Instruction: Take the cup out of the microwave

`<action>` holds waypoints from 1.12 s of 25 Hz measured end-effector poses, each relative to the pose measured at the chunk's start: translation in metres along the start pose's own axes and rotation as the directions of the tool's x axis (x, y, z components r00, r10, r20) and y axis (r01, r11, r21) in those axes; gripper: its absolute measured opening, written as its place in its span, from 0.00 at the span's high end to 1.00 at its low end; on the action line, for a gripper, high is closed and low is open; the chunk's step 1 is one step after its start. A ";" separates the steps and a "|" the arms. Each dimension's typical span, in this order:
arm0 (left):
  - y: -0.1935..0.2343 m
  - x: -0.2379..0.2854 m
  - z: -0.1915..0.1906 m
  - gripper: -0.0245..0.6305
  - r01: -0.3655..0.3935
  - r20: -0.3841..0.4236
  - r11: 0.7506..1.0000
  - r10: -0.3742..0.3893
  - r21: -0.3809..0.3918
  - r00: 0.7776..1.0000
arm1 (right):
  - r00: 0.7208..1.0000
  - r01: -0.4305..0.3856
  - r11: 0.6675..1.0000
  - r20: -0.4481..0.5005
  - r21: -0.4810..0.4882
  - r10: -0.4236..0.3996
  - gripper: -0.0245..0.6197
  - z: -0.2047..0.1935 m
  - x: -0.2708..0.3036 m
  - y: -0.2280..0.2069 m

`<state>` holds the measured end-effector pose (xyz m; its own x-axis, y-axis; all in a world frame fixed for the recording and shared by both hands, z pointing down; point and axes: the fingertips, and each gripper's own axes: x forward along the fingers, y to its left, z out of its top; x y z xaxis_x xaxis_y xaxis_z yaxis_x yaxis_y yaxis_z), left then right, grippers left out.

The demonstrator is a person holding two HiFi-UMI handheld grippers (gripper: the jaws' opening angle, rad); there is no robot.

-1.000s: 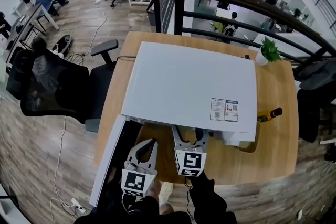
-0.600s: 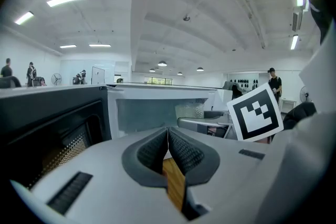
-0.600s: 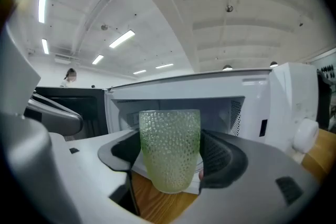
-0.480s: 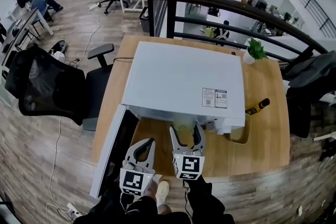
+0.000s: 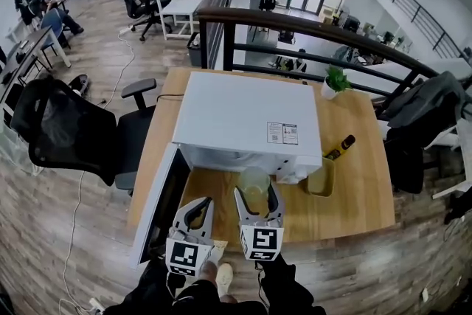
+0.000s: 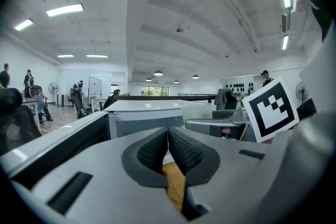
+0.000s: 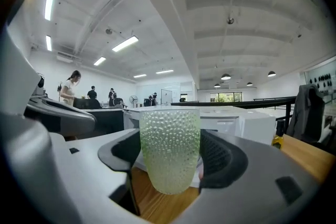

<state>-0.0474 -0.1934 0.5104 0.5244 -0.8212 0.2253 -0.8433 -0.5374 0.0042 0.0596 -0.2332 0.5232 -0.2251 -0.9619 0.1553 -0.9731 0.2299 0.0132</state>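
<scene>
A white microwave (image 5: 243, 118) stands on the wooden table (image 5: 354, 195), its door (image 5: 158, 203) swung open to the left. My right gripper (image 5: 256, 195) is shut on a pale green, bumpy translucent cup (image 5: 254, 181), held upright just outside the microwave's front. In the right gripper view the cup (image 7: 169, 147) fills the gap between the pads of the right gripper (image 7: 170, 165), above the tabletop. My left gripper (image 5: 199, 204) hangs beside it, over the open door's edge. Its pads meet with nothing between them, as the left gripper (image 6: 168, 139) shows in its own view.
An olive green container (image 5: 321, 177) and a yellow-black tool (image 5: 339, 147) sit to the right of the microwave. A small potted plant (image 5: 335, 79) is at the table's far right corner. A black office chair (image 5: 66, 129) stands on the left, and a dark railing (image 5: 310, 29) runs behind.
Both grippers have drawn back from the microwave toward me and risen. The cup has come out of the cavity with the right gripper and now shows in front of the microwave.
</scene>
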 end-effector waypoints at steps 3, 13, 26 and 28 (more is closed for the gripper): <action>-0.007 -0.015 0.011 0.93 -0.001 0.021 1.000 0.000 0.014 1.000 | 1.000 0.010 1.000 0.018 -0.007 -0.010 0.40 0.014 -0.022 0.001; -0.029 -0.065 0.039 0.93 -0.001 0.063 0.998 -0.003 0.060 0.998 | 0.998 0.013 1.000 0.055 -0.017 -0.012 0.40 0.049 -0.101 0.012; -0.054 -0.112 0.049 0.93 -0.007 0.101 0.996 -0.001 0.087 0.995 | 0.996 0.057 0.998 0.067 -0.005 -0.057 0.40 0.046 -0.192 0.000; -0.059 -0.117 0.048 0.93 -0.007 0.102 0.996 -0.002 0.088 0.995 | 0.996 0.064 0.998 0.063 -0.003 -0.064 0.40 0.041 -0.202 -0.003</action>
<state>-0.0532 -0.0750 0.4369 0.5354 -0.8353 0.1248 -0.8334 -0.5465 -0.0826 0.1060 -0.0458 0.4508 -0.1651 -0.9820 0.0914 -0.9854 0.1681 0.0266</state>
